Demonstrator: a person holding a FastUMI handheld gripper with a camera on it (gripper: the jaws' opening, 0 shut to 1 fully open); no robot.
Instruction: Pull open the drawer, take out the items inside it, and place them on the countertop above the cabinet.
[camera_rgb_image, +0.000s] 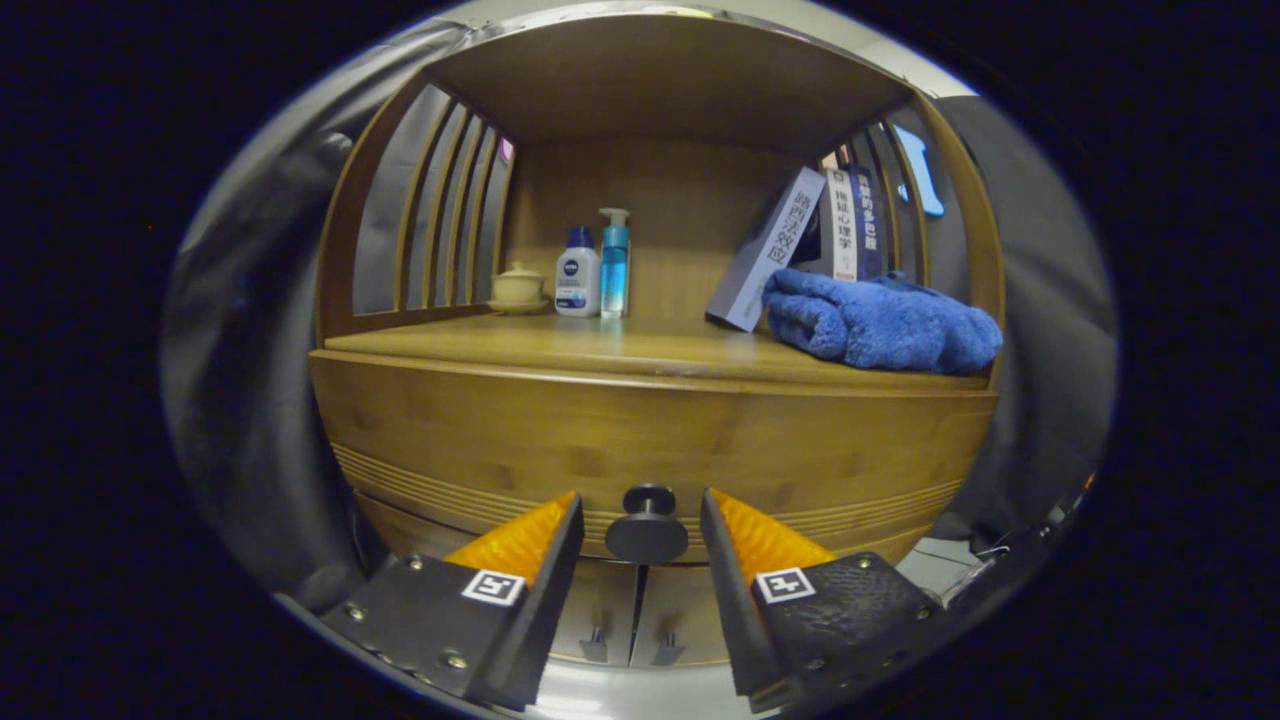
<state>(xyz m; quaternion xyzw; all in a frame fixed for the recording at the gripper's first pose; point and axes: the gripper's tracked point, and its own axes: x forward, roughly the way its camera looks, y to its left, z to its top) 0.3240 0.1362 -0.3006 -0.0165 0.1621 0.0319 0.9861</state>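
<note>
Between your fingers: drawer knob (647, 523), round and dark, centred on the drawer front (500, 440), fingers spread wide to either side of it with a gap on each, nothing gripped. Your gripper (642, 520) is lined up on the knob. Drawer: reads as shut, contents hidden, so by my judgement nothing is done yet; you have the pull, the unloading and the placing all left. Above: countertop (560, 345), carrying a small lidded pot (518, 287), two bottles (595, 273), leaning books (800, 245) and a blue towel (880, 320); the bare stretch in the middle looks fit for what comes out. Below: two small cabinet doors (640, 615)
</note>
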